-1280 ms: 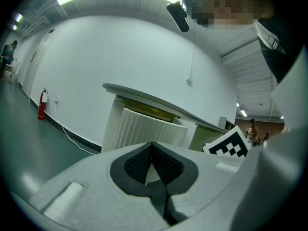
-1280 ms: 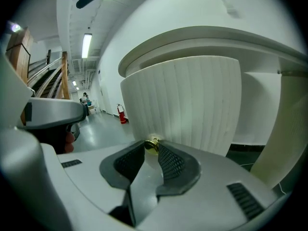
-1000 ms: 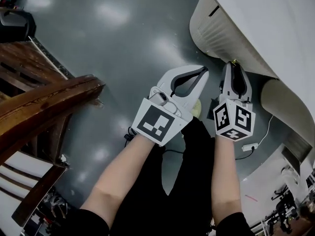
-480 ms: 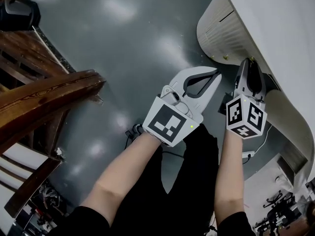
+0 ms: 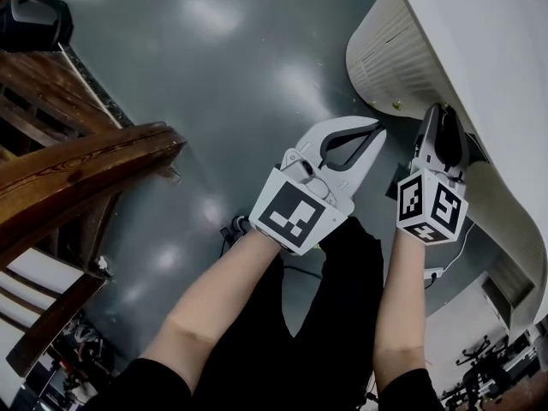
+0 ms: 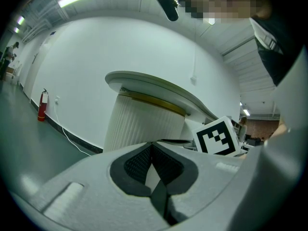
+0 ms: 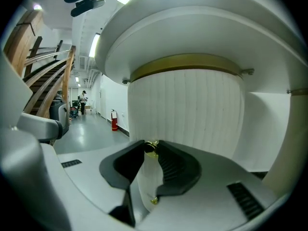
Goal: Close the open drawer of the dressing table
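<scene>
The white dressing table [image 5: 479,41] stands at the right, with a curved ribbed drawer front [image 5: 385,58] below its top. My right gripper [image 5: 437,110] reaches up to that front. In the right gripper view its tips [image 7: 151,146] pinch a small gold knob [image 7: 150,148] on the ribbed front [image 7: 187,109], and the jaws have just eased open slightly with the knob still between them. A second gold knob [image 7: 154,201] shows lower down. My left gripper [image 5: 377,130] hangs beside it over the floor, shut and empty; its tips [image 6: 153,144] meet.
A dark wooden stair rail [image 5: 77,169] fills the left side. Grey glossy floor [image 5: 214,58] lies between it and the table. A white cable and plug strip [image 5: 434,274] lie on the floor by the table. A red fire extinguisher [image 6: 42,105] stands at the far wall.
The right gripper has shifted a little further along the table's ribbed front, the knob staying at its tips. The left gripper has kept its place beside it.
</scene>
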`<action>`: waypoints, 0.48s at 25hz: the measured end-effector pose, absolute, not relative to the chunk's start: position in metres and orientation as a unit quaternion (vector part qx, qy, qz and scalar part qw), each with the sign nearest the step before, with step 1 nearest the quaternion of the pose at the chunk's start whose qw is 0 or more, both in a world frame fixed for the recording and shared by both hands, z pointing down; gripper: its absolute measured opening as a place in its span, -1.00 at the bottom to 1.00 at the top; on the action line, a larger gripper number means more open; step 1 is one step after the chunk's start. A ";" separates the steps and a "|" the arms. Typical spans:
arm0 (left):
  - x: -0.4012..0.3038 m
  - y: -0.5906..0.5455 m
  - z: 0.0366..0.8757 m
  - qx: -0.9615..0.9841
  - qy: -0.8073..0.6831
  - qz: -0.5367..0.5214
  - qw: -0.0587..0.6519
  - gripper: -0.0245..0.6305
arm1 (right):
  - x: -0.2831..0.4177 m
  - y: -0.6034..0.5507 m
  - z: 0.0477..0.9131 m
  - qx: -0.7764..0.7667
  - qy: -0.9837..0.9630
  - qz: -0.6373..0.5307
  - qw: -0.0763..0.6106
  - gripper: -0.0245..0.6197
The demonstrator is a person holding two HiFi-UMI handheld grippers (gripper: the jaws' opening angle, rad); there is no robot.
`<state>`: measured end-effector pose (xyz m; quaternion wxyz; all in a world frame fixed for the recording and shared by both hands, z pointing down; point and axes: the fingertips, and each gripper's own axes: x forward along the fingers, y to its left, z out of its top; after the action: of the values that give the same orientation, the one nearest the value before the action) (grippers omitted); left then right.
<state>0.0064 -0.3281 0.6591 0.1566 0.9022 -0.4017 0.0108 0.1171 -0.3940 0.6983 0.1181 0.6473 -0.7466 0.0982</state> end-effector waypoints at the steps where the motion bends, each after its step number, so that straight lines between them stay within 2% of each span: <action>1: 0.006 -0.328 0.659 0.902 -0.402 0.010 0.157 -0.90 | 0.117 -0.394 0.698 0.648 -0.747 0.097 0.118 -0.60; 12: 0.004 -0.302 0.639 0.900 -0.393 0.029 0.184 -0.90 | 0.114 -0.363 0.694 0.643 -0.742 0.129 0.142 -0.54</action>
<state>0.0043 -0.3019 0.6390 0.1843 0.9003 -0.3933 0.0286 0.1143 -0.3633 0.6939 0.1415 0.6428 -0.7417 0.1290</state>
